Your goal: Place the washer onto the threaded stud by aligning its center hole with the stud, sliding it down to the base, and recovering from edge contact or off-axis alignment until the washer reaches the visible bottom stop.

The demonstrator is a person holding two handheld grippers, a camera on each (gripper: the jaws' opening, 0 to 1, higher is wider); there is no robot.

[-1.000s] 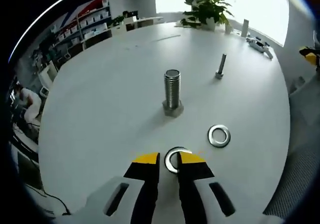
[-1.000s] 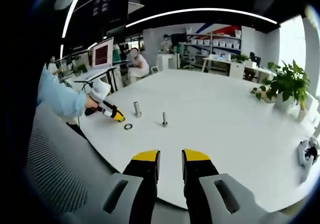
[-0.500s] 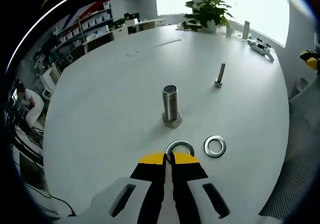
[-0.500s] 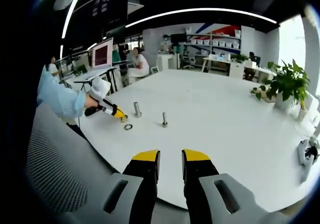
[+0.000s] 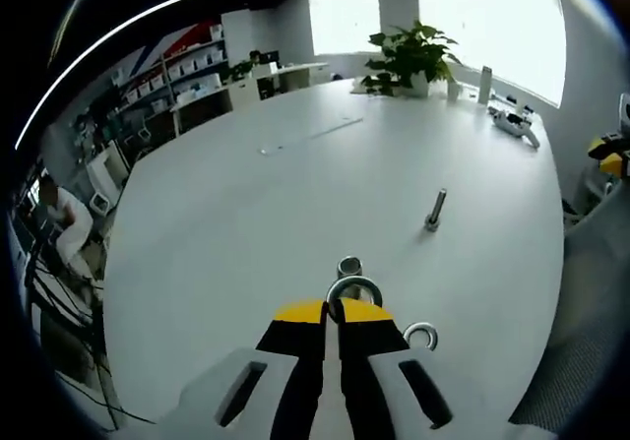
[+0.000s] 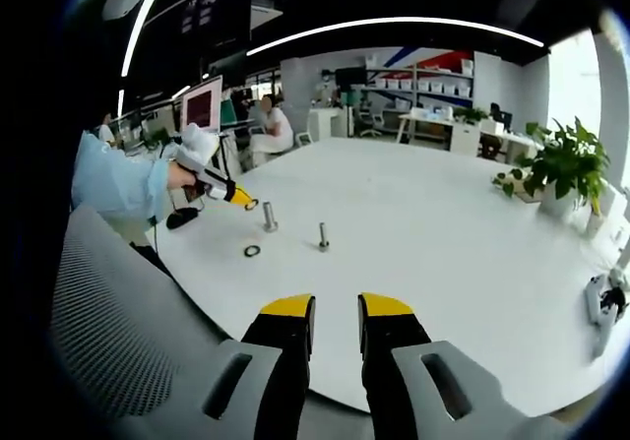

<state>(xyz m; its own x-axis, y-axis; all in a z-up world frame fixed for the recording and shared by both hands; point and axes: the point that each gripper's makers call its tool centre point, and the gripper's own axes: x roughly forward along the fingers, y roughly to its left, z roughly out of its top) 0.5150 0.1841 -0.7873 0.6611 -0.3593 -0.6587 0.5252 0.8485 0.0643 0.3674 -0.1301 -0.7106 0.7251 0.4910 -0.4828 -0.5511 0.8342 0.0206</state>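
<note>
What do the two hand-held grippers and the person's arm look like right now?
Each hand-held gripper, the left hand-held gripper and the right hand-held gripper, has two black jaws with yellow tips, set in a pale grey body with dark slots. In the right gripper view, the person's light blue sleeve and white glove show behind the far left hand-held gripper.
</note>
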